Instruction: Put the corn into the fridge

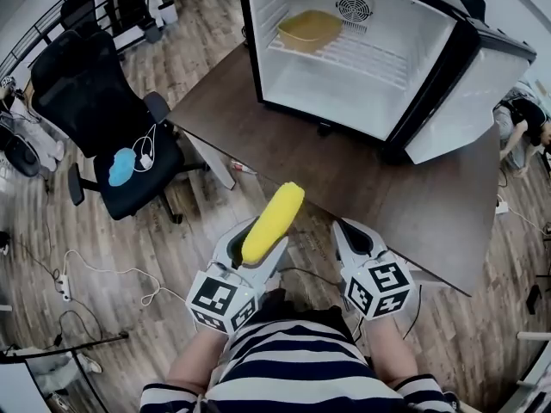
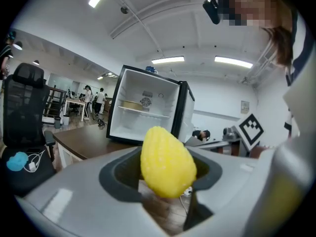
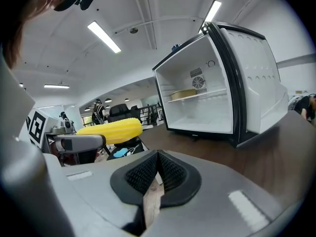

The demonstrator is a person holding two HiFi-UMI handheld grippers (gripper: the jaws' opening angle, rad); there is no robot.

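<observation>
The small black fridge with a white lining stands with its white-faced door swung wide to the right. On its upper wire shelf sits a shallow yellow plastic tub, pushed toward the back left corner; whether the tub holds anything cannot be told. The compartment below the shelf shows only bare white floor.

The fridge rests on a dark brown wooden table, near its far side, and the tabletop in front of the opening is bare. The room has a wood-plank floor and strip lights on a white ceiling.

The bright yellow ear of corn is off the table, held over the floor just short of the near table edge. The left gripper has its jaws clamped on the lower part of the ear, whose tip points up toward the fridge. The right gripper is just beside it, its ribbed black pads pressed together with nothing between them.

To the left stands a black office chair with a light blue object and a white cable on its seat. A white power strip lies on the floor nearby. Nothing stands between the corn and the open fridge
</observation>
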